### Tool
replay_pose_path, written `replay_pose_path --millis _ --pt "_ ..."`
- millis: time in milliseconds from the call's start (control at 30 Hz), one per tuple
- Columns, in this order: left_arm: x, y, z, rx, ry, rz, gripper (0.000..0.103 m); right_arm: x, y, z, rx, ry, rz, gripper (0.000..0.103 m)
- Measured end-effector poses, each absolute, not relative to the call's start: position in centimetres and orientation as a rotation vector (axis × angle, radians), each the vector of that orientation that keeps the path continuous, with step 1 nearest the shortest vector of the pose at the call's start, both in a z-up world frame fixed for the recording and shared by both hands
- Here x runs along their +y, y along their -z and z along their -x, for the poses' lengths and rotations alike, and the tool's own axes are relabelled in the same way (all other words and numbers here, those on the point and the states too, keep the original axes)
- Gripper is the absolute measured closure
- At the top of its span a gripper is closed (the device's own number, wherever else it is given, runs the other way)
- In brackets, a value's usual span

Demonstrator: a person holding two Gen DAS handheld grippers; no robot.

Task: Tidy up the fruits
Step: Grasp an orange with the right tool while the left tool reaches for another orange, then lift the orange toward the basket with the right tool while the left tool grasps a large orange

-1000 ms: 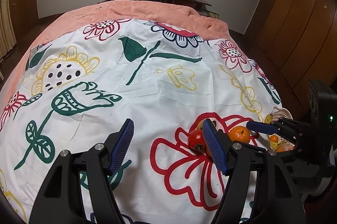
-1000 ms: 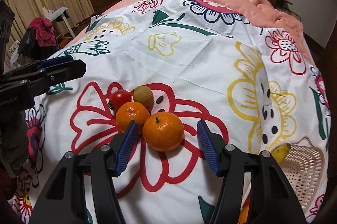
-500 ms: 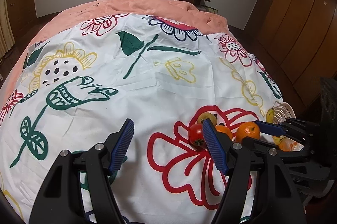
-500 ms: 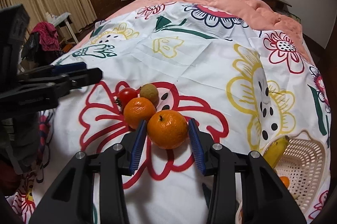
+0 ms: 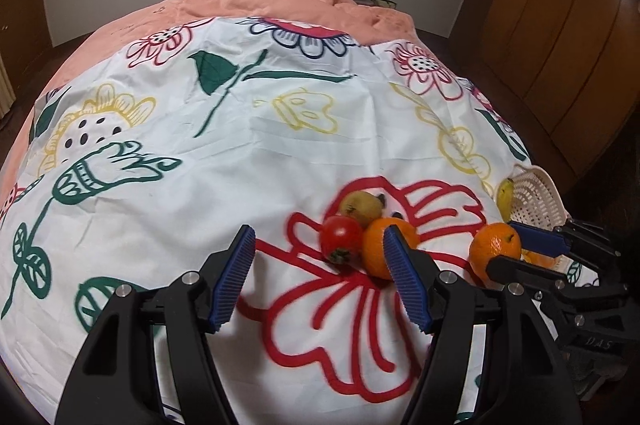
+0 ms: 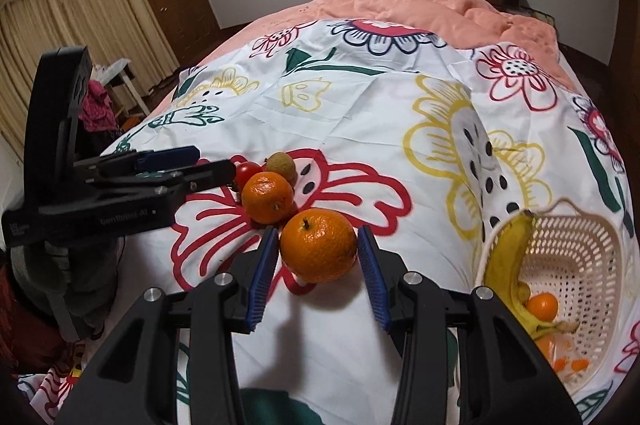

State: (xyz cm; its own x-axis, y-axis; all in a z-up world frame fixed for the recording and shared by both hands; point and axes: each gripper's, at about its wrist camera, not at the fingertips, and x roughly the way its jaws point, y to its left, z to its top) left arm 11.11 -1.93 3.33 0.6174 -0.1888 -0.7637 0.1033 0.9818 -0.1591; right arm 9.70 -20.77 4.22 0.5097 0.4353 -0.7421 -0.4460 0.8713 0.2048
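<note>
Inside the basket (image 6: 600,265), a banana (image 6: 506,265) and small orange (image 6: 542,306) are sitting; right hand-held gripper (image 6: 318,261) is clamping a mandarin (image 6: 318,245), left hand-held gripper (image 5: 320,277) is gaping wide.

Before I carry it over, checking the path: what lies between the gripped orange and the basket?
Only bare flowered sheet between the orange and the basket, in the right wrist view.

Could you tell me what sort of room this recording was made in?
Most likely a home bedroom: the fruit lies on a bed with a floral sheet over a pink blanket, with wooden wardrobes and curtains alongside.
</note>
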Motion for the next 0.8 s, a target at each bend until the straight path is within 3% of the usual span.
replay_pose_path --millis 200,367,800 --pt "-4.6 -3.0 -10.5 0.905 0.195 0.044 0.037 -22.6 -4.3 -9.2 0.881 -0.503 -0.03 0.062" --pt "-6.0 -2.5 -10.2 0.939 0.194 0.022 0.045 -23.9 -4.2 -8.9 0.874 -0.486 -0.062 0.062" --pt "-7.8 -1.2 -11.8 1.001 0.195 0.073 0.046 -26.0 -4.2 -8.9 0.853 -0.465 -0.135 0.062"
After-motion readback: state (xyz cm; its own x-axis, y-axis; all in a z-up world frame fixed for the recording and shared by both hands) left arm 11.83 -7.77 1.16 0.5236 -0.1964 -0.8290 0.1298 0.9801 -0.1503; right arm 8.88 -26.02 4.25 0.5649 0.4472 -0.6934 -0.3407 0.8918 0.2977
